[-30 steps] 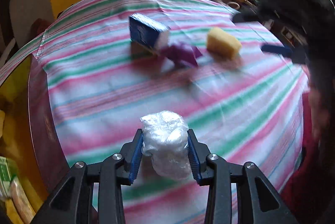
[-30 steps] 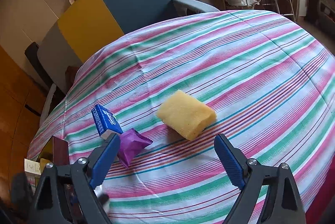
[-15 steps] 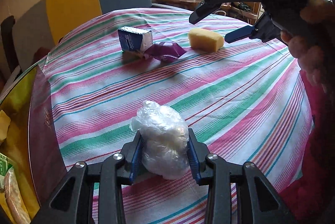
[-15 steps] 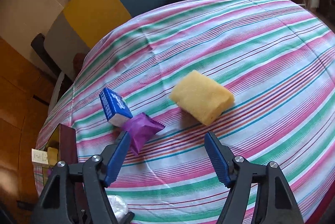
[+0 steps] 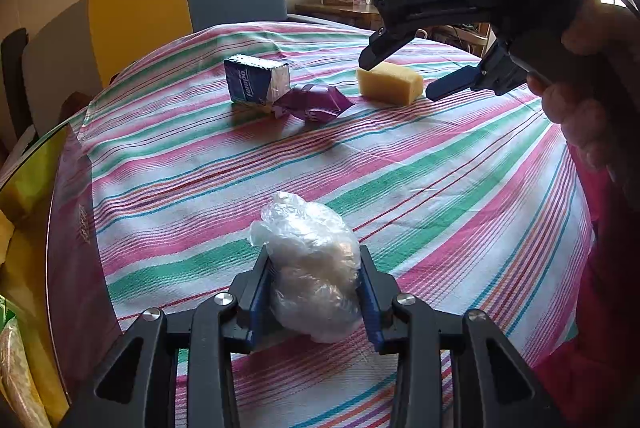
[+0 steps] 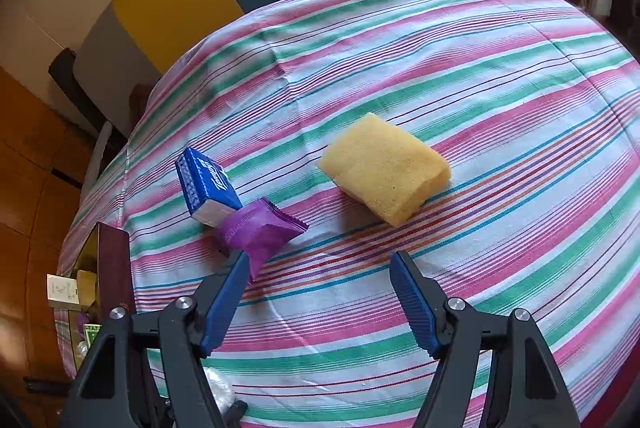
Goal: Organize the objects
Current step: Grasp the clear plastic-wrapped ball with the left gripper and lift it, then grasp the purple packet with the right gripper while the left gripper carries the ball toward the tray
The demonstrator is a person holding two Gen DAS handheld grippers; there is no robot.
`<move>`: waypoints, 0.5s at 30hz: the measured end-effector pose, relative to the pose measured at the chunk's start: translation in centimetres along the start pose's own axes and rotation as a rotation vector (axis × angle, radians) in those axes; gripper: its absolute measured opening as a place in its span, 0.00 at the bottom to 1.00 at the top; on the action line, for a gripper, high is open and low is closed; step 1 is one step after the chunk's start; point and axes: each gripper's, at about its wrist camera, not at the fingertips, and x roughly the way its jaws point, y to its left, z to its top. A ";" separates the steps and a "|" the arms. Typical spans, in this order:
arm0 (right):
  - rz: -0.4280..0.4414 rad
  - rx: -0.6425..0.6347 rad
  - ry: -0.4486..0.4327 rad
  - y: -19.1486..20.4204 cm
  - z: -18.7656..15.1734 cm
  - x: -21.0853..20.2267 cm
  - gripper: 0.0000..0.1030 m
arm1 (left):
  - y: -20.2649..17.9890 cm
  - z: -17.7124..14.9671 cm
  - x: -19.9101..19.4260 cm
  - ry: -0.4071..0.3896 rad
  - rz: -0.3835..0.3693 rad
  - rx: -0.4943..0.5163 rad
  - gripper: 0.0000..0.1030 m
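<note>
My right gripper (image 6: 320,292) has just narrowed its fingers, still empty, hovering short of the yellow rectangular sponge (image 6: 384,172); I judge a grasp is next. My left gripper (image 5: 316,292) clamps a crumpled clear plastic bag (image 5: 312,268). The desk's striped cloth (image 5: 420,188) fills a sunlit room with chairs behind.

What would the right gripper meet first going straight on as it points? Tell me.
Probably the striped tablecloth, just short of the yellow sponge. The right gripper points steeply down with open jaws; depth is unclear, so it might clip the sponge's near edge.
</note>
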 end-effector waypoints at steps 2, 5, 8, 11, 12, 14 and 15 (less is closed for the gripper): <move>0.005 0.007 0.006 -0.1 0.0 0.1 0.72 | 0.0 0.0 0.0 0.000 0.000 0.000 0.37; 0.069 0.051 0.040 -0.2 -0.3 0.4 0.72 | 0.0 0.0 0.1 0.001 0.000 -0.001 0.37; 0.124 0.105 0.092 0.0 -0.5 1.1 0.72 | 0.0 0.0 0.0 0.000 -0.004 -0.003 0.37; 0.187 0.182 0.117 0.5 -0.4 1.8 0.72 | 0.0 0.1 0.1 0.001 -0.010 -0.008 0.37; 0.193 0.193 0.114 0.9 -0.1 2.0 0.72 | 0.1 0.1 0.0 0.001 -0.014 -0.010 0.37; 0.178 0.196 0.110 1.7 0.5 2.7 0.72 | 0.1 0.1 0.1 0.001 -0.020 -0.015 0.37; 0.168 0.197 0.115 2.1 0.7 3.2 0.72 | 0.2 0.1 0.1 0.001 -0.022 -0.016 0.37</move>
